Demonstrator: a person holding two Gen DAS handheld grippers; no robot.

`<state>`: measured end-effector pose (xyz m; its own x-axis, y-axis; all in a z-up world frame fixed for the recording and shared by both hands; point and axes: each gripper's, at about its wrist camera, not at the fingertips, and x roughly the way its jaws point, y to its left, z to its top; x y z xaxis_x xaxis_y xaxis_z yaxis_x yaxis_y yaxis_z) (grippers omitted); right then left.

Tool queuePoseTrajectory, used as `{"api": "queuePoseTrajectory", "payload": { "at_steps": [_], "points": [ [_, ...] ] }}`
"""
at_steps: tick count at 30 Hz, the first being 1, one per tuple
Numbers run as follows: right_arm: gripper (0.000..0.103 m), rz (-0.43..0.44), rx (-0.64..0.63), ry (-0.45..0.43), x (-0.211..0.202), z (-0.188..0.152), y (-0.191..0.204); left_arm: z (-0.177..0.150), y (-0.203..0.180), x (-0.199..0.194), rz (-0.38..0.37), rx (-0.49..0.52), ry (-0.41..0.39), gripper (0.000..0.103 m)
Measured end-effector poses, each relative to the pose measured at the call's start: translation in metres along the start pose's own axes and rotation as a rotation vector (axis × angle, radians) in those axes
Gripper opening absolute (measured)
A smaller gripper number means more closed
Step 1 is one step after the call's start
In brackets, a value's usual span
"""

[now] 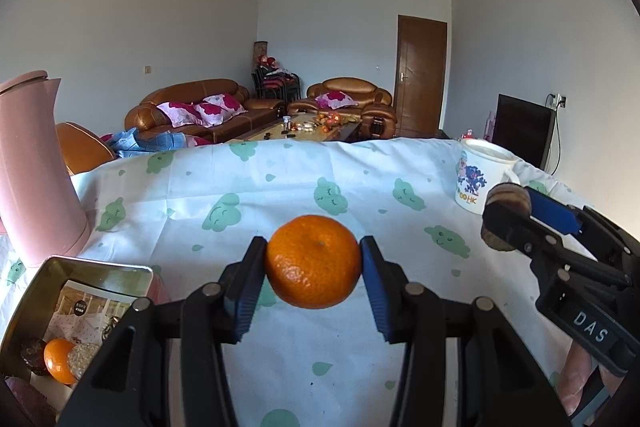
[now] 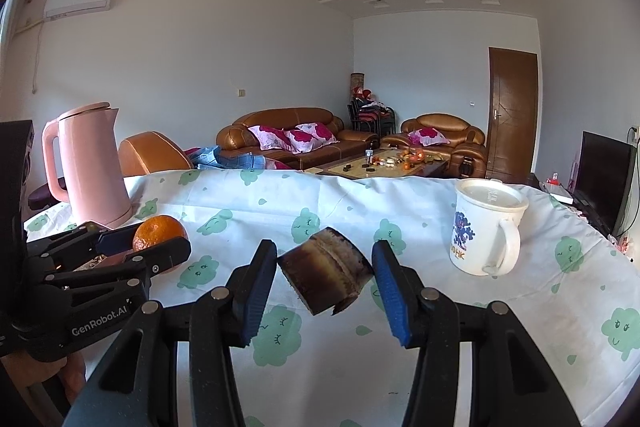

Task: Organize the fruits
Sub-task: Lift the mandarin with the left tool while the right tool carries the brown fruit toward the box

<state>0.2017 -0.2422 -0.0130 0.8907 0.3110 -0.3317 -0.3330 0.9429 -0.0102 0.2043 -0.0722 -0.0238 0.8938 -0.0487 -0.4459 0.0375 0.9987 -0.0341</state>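
Mid-carry above the counter (image 1: 320,367): my left claw (image 1: 314,261) grips a mandarin (image 1: 313,261), my right claw (image 2: 325,267) a sugarcane chunk (image 2: 326,273); next, I judge, lowering both into the tin (image 1: 24,303).

Table (image 2: 360,379) draped in a white cloth (image 1: 280,183) printed with green cloud shapes. Taking the white mug (image 2: 486,227) as landmark: stands lidded on the cloth at the right side, handle toward the camera. Far left of the mug, a pink kettle (image 2: 90,167) upright near the cloth's edge. Nearer than the kettle, well left of the mug, an open metal tin (image 1: 52,307).
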Motion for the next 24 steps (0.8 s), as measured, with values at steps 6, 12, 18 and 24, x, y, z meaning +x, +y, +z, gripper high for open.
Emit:
{"api": "queuePoseTrajectory", "payload": {
  "at_steps": [6,12,18,24],
  "points": [
    [0.052,0.022,0.016,0.019,-0.005,-0.002,0.003,-0.005,0.004,-0.01,-0.013,-0.005,0.015,0.049],
    [0.052,0.033,0.003,0.019,-0.014,-0.005,0.014,-0.01,0.008,-0.021,-0.03,-0.009,0.013,0.049],
    [0.052,0.05,0.006,0.023,-0.02,-0.008,0.023,-0.014,0.016,-0.029,-0.035,-0.022,0.012,0.049],
    [0.052,0.064,0.005,0.026,-0.026,-0.01,0.032,-0.019,0.023,-0.039,-0.03,-0.025,0.009,0.049]
  ]
}}
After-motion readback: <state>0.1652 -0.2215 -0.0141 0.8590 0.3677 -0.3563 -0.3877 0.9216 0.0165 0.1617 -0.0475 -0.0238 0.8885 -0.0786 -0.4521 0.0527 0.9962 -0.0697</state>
